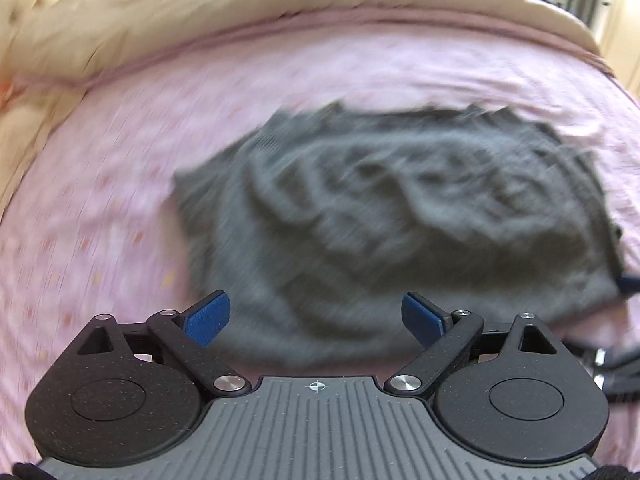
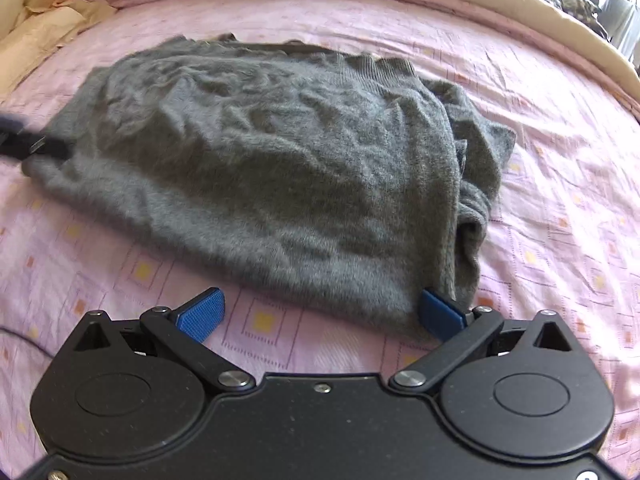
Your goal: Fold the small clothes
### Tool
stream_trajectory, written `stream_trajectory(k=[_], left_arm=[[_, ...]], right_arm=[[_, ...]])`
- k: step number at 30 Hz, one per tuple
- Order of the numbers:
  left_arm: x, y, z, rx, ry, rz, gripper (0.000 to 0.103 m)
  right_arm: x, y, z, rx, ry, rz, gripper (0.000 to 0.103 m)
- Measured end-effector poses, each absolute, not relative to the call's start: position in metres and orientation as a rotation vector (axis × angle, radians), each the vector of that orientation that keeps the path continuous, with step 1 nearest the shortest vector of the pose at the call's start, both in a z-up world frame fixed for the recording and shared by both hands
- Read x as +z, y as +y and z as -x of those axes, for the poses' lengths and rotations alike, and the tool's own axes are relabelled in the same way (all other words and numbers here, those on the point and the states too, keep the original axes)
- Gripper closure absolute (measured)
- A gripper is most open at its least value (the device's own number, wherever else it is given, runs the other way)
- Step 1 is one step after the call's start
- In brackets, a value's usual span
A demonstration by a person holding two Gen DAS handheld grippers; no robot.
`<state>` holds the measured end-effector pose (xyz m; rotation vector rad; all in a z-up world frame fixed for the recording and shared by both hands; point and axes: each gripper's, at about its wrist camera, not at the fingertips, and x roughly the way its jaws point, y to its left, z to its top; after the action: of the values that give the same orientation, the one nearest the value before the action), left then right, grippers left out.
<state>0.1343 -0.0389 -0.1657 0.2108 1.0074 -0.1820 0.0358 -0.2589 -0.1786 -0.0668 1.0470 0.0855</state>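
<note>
Pink patterned bedsheet carries a grey sweater lying flat, long axis running left-right, ribbed hem toward the far right. Left gripper and right gripper both gape wide, empty, at its near edge

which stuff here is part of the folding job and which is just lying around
Part of the job:
- fuzzy grey knitted sweater
- left gripper, jaws open
- right gripper, jaws open

Just lying about:
- pink patterned bedsheet
- cream quilted duvet
</note>
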Motion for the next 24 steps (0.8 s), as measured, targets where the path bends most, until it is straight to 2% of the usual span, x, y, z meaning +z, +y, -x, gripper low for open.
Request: stream_trajectory(k=[5,9,12,14,24], left_arm=[[-0.171,-0.074,-0.168,-0.195,1.006,-0.213,0.010],[-0.197,-0.093,-0.194,-0.164,1.080,-0.276,0.010],[-0.212,-0.090,-0.206,-0.139,1.136,-0.231,0.005],[-0.214,-0.083,-0.207,-0.114,1.149,-0.176,0.000],[-0.216,-0.076,-0.203,-0.107,1.144,-0.163,0.000]], right_arm=[[-0.169,-0.274,-0.019,0.070,1.024,0.002,0.001],[-0.169,-0.289,-0.010,0.039,1.031,-0.050,0.001],[-0.166,-0.303,-0.011,0.024,1.024,-0.101,0.001],[-0.162,-0.317,-0.013,0.016,1.003,-0.168,0.001],[-0.180,-0.397,-0.067,0.010,1.015,-0.616,0.001]])
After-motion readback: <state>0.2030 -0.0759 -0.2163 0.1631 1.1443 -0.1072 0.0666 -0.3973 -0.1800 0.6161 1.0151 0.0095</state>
